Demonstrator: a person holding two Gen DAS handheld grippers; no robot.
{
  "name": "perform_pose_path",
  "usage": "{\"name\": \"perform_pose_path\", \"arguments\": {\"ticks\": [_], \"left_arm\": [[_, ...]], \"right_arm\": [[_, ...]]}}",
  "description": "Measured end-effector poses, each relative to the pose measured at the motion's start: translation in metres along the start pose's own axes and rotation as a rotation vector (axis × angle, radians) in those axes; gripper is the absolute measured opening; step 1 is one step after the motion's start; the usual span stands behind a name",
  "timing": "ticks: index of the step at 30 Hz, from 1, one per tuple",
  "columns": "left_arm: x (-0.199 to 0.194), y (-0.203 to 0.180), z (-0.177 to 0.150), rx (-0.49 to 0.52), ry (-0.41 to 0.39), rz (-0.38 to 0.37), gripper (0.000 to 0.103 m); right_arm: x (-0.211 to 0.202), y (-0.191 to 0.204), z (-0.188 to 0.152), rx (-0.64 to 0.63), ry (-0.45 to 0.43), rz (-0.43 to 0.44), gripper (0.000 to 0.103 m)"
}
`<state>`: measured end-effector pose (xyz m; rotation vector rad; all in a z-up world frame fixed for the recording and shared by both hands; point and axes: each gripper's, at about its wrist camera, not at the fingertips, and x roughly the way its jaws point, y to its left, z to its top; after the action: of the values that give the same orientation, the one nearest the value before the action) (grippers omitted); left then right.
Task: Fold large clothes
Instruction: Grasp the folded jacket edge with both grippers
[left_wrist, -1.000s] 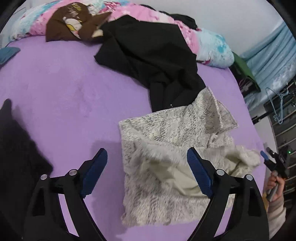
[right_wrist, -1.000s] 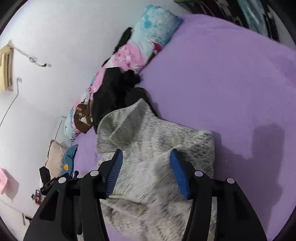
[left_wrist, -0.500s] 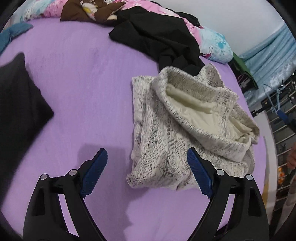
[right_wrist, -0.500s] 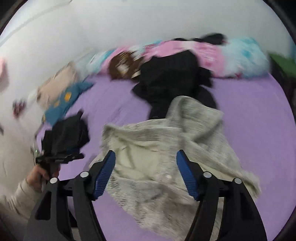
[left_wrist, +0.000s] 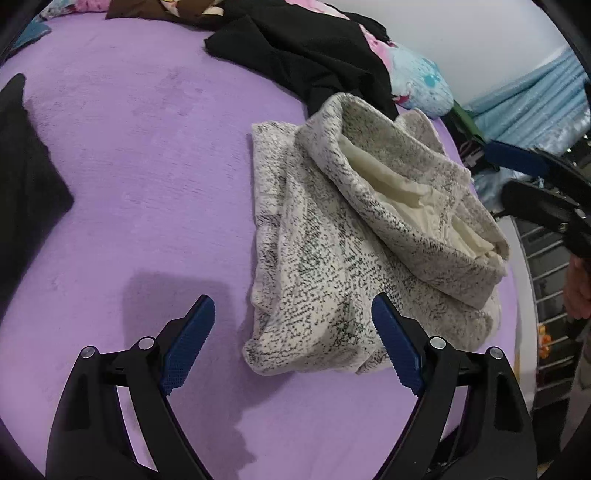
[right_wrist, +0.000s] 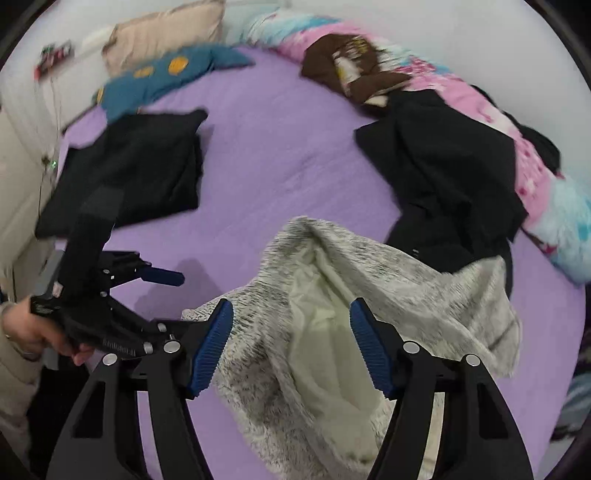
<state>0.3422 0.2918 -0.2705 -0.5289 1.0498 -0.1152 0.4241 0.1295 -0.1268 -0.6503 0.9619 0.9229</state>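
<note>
Grey sweater (left_wrist: 343, 240) — crumpled on bed (left_wrist: 147, 166).

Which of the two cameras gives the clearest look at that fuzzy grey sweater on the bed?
The left wrist view: the grey sweater lies whole and sharp on the purple bed. The right wrist view blurs it, and the fingers cover part.

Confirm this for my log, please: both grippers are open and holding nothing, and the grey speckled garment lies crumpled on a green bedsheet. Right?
Not quite. The bedsheet is purple, not green, as the left wrist view shows. The rest holds: the left gripper and right gripper are open and holding nothing, and the grey speckled garment lies crumpled on the sheet.
</note>
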Motion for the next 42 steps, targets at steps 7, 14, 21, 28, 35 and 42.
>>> {"name": "perform_pose_path", "arguments": {"ticks": [7, 14, 21, 28, 35, 42], "left_arm": [[0.014, 0.004, 0.006, -0.004, 0.025, -0.035, 0.083], [0.025, 0.004, 0.008, -0.002, 0.048, -0.081, 0.081], [0.042, 0.007, 0.009, -0.016, 0.098, -0.123, 0.06], [0.043, 0.02, 0.008, -0.058, 0.12, -0.16, 0.037], [0.041, 0.026, 0.008, -0.07, 0.138, -0.189, 0.023], [0.023, 0.045, 0.003, -0.104, 0.136, -0.211, 0.016]], "right_arm": [[0.046, 0.031, 0.014, -0.142, 0.122, -0.042, 0.048], [0.078, 0.042, 0.007, -0.212, 0.221, -0.092, 0.026], [0.078, 0.042, 0.005, -0.251, 0.225, -0.118, 0.008], [0.054, 0.02, 0.014, -0.217, 0.184, -0.129, 0.008], [0.03, -0.014, 0.036, -0.177, 0.136, -0.15, 0.007], [0.029, -0.033, 0.057, -0.18, 0.121, -0.171, 0.007]]}}
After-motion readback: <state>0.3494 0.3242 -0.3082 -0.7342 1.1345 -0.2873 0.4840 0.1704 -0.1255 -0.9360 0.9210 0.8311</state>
